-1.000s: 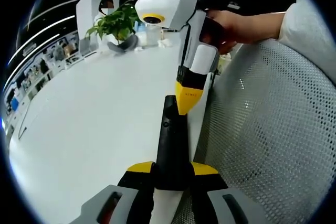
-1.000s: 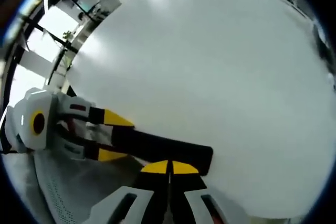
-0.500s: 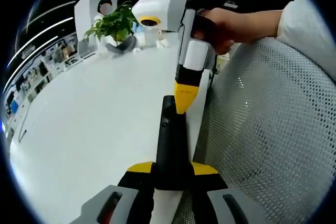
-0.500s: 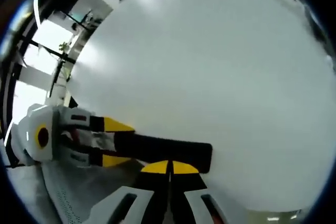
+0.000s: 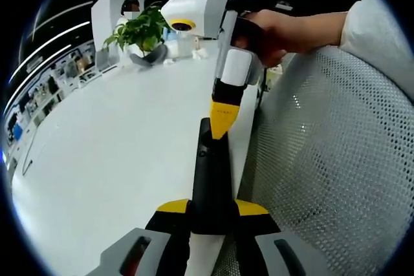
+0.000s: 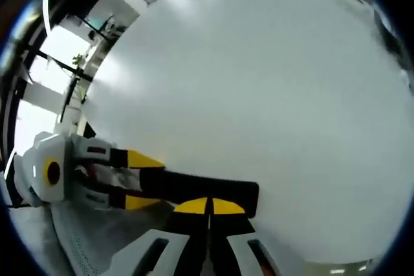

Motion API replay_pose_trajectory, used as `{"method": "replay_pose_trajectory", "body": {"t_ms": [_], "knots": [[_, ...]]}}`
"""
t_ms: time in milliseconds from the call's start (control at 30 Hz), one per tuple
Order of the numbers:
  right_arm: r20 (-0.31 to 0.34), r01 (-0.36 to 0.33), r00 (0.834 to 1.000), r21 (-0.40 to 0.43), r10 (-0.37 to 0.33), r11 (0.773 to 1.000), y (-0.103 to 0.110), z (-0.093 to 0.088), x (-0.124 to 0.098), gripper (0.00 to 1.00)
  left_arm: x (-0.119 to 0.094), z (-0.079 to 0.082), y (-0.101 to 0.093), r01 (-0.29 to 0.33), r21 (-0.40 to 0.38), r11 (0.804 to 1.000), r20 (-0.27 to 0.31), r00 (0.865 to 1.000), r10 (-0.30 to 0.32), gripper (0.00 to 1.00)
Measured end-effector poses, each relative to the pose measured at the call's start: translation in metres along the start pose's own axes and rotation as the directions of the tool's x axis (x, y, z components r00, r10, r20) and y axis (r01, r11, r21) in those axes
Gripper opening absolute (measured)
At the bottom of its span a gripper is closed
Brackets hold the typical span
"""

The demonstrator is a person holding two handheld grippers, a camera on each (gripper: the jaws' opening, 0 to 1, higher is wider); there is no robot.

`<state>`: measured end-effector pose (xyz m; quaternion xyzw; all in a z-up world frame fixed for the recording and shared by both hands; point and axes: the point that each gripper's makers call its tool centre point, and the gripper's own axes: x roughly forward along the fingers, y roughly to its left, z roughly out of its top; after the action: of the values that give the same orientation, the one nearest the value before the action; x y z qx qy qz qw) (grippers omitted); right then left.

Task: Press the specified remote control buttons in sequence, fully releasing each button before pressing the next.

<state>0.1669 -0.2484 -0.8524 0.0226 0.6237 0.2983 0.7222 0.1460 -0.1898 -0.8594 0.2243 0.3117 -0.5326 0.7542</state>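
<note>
Office: white table point(image 5: 110, 134), potted plant point(image 5: 143, 29)

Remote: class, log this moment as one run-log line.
left gripper: shut on remote | right gripper: shut, tip on remote | table

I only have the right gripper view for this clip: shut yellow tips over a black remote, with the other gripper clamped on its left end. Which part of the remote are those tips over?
Observer: In the left gripper view, the right gripper has its tips at the far end of the remote, opposite the end held by the left gripper.
Operator: What is holding the right gripper up?
Observer: A hand wraps its handle, coming in from the right.
Operator: Is anything else on the table?
Observer: A potted plant stands at the far end of the white table.
</note>
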Motion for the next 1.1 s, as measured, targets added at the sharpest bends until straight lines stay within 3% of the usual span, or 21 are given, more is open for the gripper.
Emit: {"method": "replay_pose_trajectory", "body": {"t_ms": [633, 767, 900, 1100], "knots": [[-0.002, -0.019, 1.000, 0.017, 0.019, 1.000, 0.0011, -0.0018, 0.0002, 0.00, 0.0020, 0.0020, -0.0047, 0.015, 0.012, 1.000, 0.008, 1.000, -0.015, 0.25], [-0.010, -0.033, 0.999, 0.058, 0.034, 0.998, -0.0028, -0.0030, -0.0012, 0.00, 0.0022, 0.0021, -0.0048, 0.015, 0.011, 1.000, 0.009, 1.000, -0.015, 0.25], [-0.006, -0.015, 1.000, 0.000, 0.015, 1.000, 0.0002, -0.0029, 0.0002, 0.00, 0.0021, 0.0022, -0.0042, 0.017, 0.011, 1.000, 0.010, 1.000, -0.017, 0.25], [0.009, -0.016, 1.000, 0.004, 0.015, 1.000, -0.0014, -0.0020, 0.0007, 0.00, 0.0017, 0.0022, -0.0037, 0.018, 0.001, 1.000, 0.017, 1.000, -0.018, 0.25]]}}
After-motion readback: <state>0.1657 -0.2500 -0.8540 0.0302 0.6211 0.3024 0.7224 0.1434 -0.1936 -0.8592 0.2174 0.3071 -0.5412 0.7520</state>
